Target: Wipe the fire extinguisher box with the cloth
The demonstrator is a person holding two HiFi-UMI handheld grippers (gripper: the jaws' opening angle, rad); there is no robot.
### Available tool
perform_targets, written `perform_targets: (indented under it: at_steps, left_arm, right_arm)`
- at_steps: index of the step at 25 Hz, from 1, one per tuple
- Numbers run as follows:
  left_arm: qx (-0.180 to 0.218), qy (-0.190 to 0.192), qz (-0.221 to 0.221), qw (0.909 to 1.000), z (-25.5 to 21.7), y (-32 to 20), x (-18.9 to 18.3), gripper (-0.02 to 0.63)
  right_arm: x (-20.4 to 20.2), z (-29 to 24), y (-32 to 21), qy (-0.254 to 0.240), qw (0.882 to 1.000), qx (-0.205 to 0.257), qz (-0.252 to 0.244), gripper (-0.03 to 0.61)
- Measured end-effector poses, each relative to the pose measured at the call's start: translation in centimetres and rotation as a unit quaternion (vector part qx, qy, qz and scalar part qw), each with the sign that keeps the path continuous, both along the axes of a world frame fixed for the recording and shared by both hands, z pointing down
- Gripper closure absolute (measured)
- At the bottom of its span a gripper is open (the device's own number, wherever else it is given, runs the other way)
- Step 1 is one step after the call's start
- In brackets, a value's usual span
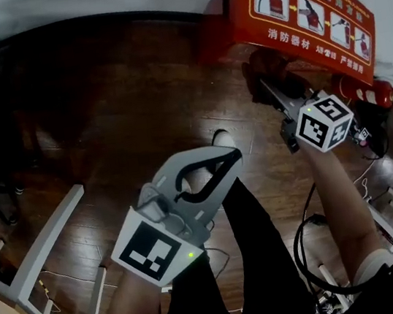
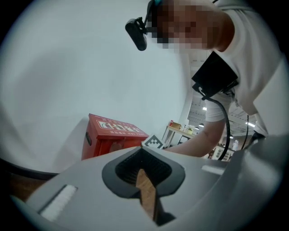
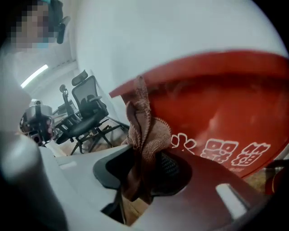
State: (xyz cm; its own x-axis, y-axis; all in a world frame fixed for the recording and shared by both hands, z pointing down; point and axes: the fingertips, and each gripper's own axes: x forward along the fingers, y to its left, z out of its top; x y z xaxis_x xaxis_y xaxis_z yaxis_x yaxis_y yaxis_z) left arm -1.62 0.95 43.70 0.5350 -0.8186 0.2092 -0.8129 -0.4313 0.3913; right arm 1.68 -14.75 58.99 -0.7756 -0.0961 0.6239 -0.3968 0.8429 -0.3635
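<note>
The red fire extinguisher box (image 1: pixel 299 10) stands against the white wall at the upper right, with white lettering and pictures on its face. My right gripper (image 1: pixel 275 95) is shut on a brown cloth (image 1: pixel 269 67) and holds it against the box's lower front. Seen from the right gripper view, the cloth (image 3: pixel 144 131) bunches up out of the jaws (image 3: pixel 144 180) and touches the red box (image 3: pixel 216 103). My left gripper (image 1: pixel 217 171) hovers over the floor, shut and holding nothing. Its view shows the box (image 2: pixel 113 135) farther off.
A red fire extinguisher (image 1: pixel 373 93) lies to the right of the box. A white rack frame (image 1: pixel 42 258) stands at the lower left. Black cables (image 1: pixel 308 231) trail on the wooden floor at the right. An office chair (image 3: pixel 88 108) stands behind.
</note>
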Motion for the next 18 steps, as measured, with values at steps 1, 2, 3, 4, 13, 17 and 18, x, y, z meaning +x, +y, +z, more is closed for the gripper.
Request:
perform_targets:
  at_steps: [1,2,3,4,13,17,18]
  left_arm:
    - [-0.002,0.001,-0.003,1.0000,0.3,0.1,-0.2,0.615]
    - [-0.005,0.003,-0.007,1.0000,0.8,0.4,-0.5,0.615]
    - [-0.009,0.007,-0.012,0.9999,1.3,0.7,-0.7,0.615]
    - [-0.011,0.011,-0.020,0.9997,1.7,1.0,-1.1,0.615]
    - [0.000,0.020,-0.066,0.9976,8.0,3.0,-2.8,0.615]
    - [-0.012,0.027,-0.084,0.9960,8.7,3.8,-3.1,0.615]
    - [-0.015,0.030,-0.088,0.9955,8.2,4.0,-3.2,0.615]
  right_arm:
    - [-0.3,1.5,-0.4,0.004,1.000,-0.005,0.007,0.454]
    - [-0.5,3.3,-0.8,0.009,1.000,-0.010,0.015,0.454]
    - [-0.8,5.2,-1.0,0.015,0.999,-0.014,0.024,0.454]
    - [-1.0,7.1,-1.0,0.022,0.999,-0.019,0.033,0.456]
    - [-2.0,24.3,-1.4,0.113,0.989,-0.061,0.067,0.457]
    - [-2.0,25.6,0.0,0.162,0.984,-0.060,0.031,0.457]
    - [-2.0,24.5,0.8,0.167,0.984,-0.058,0.017,0.457]
